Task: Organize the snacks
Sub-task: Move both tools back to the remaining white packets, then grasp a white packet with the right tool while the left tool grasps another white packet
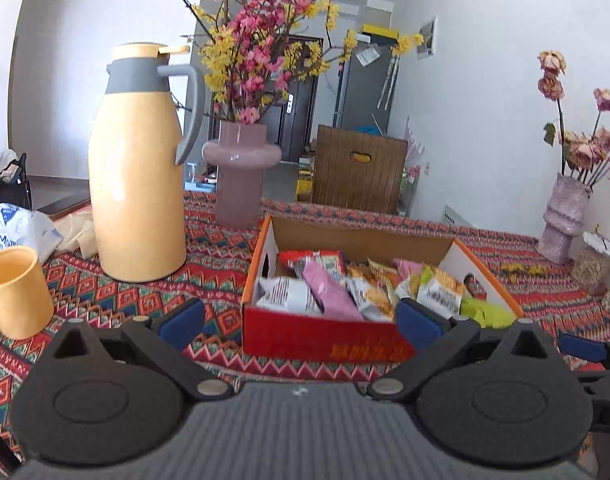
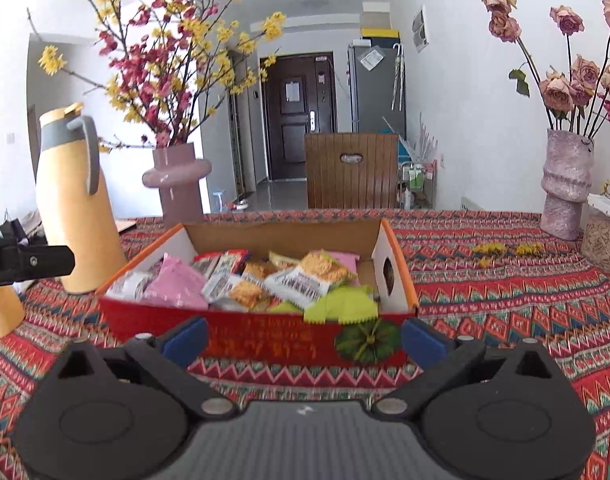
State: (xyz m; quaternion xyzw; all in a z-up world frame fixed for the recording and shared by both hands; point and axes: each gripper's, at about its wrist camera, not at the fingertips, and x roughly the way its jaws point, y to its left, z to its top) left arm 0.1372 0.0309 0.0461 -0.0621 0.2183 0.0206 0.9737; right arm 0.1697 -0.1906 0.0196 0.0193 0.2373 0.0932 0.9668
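Both grippers, left (image 1: 301, 322) and right (image 2: 303, 338), are wide open, holding nothing. The red box (image 2: 265, 340) writing is too blurry to read.

Both views are bright with soft daylight that washes the white walls nearly to overexposure, strongest at the upper left of the left wrist view, and the shadows on the patterned bench (image 2: 505, 292) are faint. Glare streaks run down the yellow jug (image 1: 137, 184) and the mauve vase (image 1: 241, 156). Fisheye distortion bows the walls and door frames toward dark vignetted corners, and slight blur softens the print on the snack packets (image 2: 265, 284) and the red box front (image 1: 329, 340).
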